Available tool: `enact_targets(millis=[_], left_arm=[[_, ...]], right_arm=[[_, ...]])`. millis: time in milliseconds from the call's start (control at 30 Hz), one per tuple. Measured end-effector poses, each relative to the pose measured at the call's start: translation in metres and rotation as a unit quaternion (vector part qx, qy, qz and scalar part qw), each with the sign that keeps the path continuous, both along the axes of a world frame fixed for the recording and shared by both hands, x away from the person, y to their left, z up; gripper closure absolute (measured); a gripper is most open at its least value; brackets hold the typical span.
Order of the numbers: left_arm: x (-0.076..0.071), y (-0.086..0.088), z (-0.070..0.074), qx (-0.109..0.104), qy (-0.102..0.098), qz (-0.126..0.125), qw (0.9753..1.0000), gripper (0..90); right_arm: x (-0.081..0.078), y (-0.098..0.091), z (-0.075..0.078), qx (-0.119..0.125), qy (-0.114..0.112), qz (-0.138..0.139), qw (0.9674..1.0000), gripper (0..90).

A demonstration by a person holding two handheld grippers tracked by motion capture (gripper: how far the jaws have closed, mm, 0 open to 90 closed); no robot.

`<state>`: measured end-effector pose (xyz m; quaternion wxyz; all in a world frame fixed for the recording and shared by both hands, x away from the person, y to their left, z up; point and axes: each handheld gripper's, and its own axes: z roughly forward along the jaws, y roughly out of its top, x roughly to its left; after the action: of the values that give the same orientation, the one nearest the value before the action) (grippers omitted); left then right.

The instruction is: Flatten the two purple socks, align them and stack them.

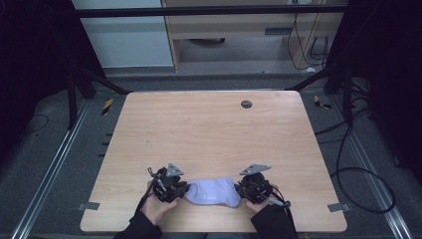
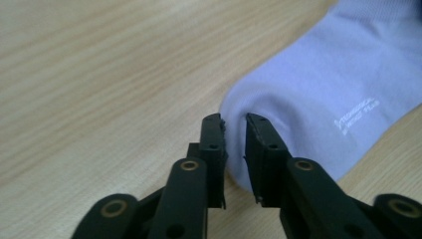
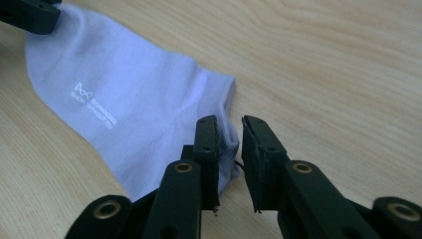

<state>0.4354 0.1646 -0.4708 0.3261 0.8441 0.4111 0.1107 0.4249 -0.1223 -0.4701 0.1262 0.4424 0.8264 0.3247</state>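
in the high view the person's two hands come in at six o'clock, each with a gripper, and a pale lilac sock (image 1: 213, 192) lies flat between them on the near part of the wooden table (image 1: 209, 129). the left gripper (image 1: 185, 189) sits at the sock's nine o'clock end, the right gripper (image 1: 240, 190) at its three o'clock end, both low over the table.

in the left gripper view the jaws stand a narrow gap apart, with a rounded edge of the sock (image 2: 318, 94) just in the gap; the pads do not clamp it. small white lettering runs across the cloth toward two o'clock.

in the right gripper view the jaws are likewise narrowly parted, a corner of the sock (image 3: 124, 109) lying against the left jaw, not pinched. the other gripper's black tip shows at eleven o'clock.

farther off, toward twelve o'clock, a dark round disc (image 1: 246, 104) sits near the table's far edge.
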Motion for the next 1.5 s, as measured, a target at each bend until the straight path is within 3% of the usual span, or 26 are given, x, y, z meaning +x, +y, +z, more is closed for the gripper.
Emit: enact_targets(millis=[100, 300, 433, 600, 833, 967, 1100, 1200, 1233, 1367, 1500], left_arm=[[-0.003, 0.001, 0.008, -0.021, -0.033, 0.004, 0.9992, 73.4], [-0.007, -0.012, 0.007, -0.031, -0.05, -0.013, 0.9982, 79.5], [-0.007, -0.026, -0.004, -0.023, -0.048, -0.029, 0.9982, 82.6], [-0.008, -0.032, -0.015, -0.005, -0.035, -0.04, 0.9986, 84.0], [-0.009, -0.033, -0.016, 0.0, -0.038, -0.044, 0.9983, 83.6], [-0.009, -0.029, -0.012, -0.011, -0.043, -0.038, 0.9983, 78.9], [-0.005, -0.013, 0.001, -0.037, -0.067, -0.02, 0.9969, 73.4], [-0.003, -0.004, 0.005, -0.043, -0.077, -0.01, 0.9961, 68.7], [0.0, 0.006, 0.008, -0.051, -0.083, 0.001, 0.9953, 67.0], [0.006, 0.025, 0.012, -0.056, -0.094, 0.026, 0.9936, 58.8], [0.011, 0.04, 0.012, -0.056, -0.092, 0.046, 0.9931, 52.4]], right_arm=[[-0.002, -0.002, 0.006, 0.023, -0.03, 0.006, 0.9993, 75.0], [-0.002, 0.002, 0.001, 0.053, -0.044, 0.032, 0.9972, 82.0], [-0.001, 0.006, -0.006, 0.048, -0.037, 0.047, 0.9971, 87.2], [0.001, 0.007, -0.016, 0.032, -0.023, 0.054, 0.9978, 90.0], [0.004, 0.005, -0.022, 0.019, -0.009, 0.049, 0.9986, 90.0], [0.003, 0.005, -0.019, 0.023, -0.011, 0.051, 0.9984, 89.1], [0.003, -0.003, -0.006, 0.057, -0.043, 0.045, 0.9964, 83.4], [0.004, -0.011, -0.002, 0.068, -0.059, 0.034, 0.9953, 77.6], [0.006, -0.019, 0.001, 0.077, -0.072, 0.015, 0.9943, 69.9], [0.011, -0.037, 0.001, 0.082, -0.091, -0.023, 0.9922, 56.6], [0.016, -0.05, -0.002, 0.077, -0.098, -0.047, 0.9911, 47.7]])
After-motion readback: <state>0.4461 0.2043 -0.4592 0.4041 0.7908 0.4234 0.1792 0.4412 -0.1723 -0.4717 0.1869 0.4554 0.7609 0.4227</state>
